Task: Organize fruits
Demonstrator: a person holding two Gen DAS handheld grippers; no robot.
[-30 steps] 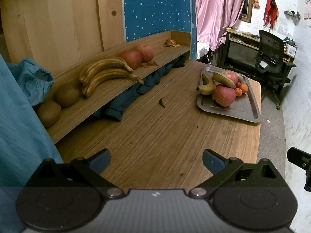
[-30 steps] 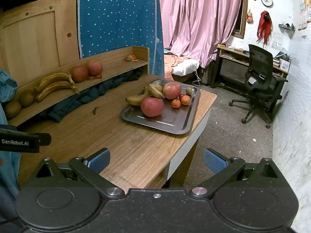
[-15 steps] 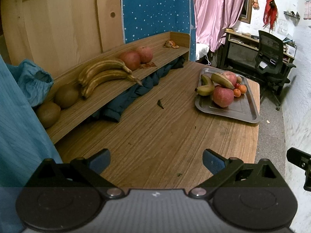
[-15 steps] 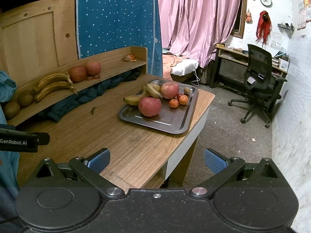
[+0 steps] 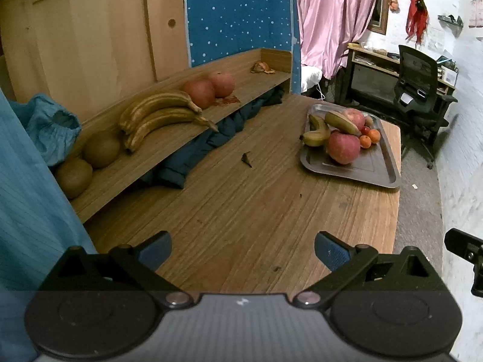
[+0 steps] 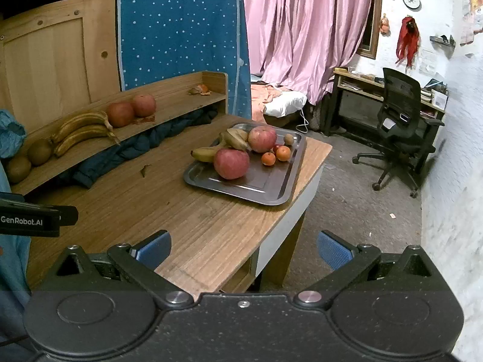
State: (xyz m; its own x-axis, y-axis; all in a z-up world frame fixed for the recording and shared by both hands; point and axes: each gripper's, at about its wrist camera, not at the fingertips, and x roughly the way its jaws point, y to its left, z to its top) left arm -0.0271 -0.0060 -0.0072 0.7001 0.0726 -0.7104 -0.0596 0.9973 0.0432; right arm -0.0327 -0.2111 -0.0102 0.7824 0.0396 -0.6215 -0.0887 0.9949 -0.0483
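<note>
Wooden tabletop (image 5: 241, 211) fills most of both views. Raised wooden shelf (image 5: 169, 147) runs along its far left edge, dark blue cloth (image 5: 193, 154) bunched in the gap underneath.

Metal tray (image 6: 259, 184) sits at the far right corner of the tabletop, near the edge. On it: big red apple (image 6: 231, 163) at the front, second apple (image 6: 262, 138) behind it, two bananas (image 6: 220, 147) to their left, two small oranges (image 6: 276, 155) to the right, a small brown fruit (image 6: 289, 139) at the back; a small red fruit sits partly hidden between the oranges and the rear apple.

On the shelf, left to right: two brown round fruits (image 5: 87, 163), a pair of browned shelf bananas (image 5: 160, 114), two red shelf apples (image 5: 208, 89), orange peel (image 5: 262, 68) at the far end.

Small dark leaf scrap (image 5: 247, 160) lies on bare wood between shelf and tray.

Left gripper (image 5: 243, 249): fingers spread wide, nothing between them, over the near tabletop, well apart from all fruit.
Right gripper (image 6: 243, 249): fingers spread wide, empty, over the near right tabletop edge, tray ahead and well apart.
</note>
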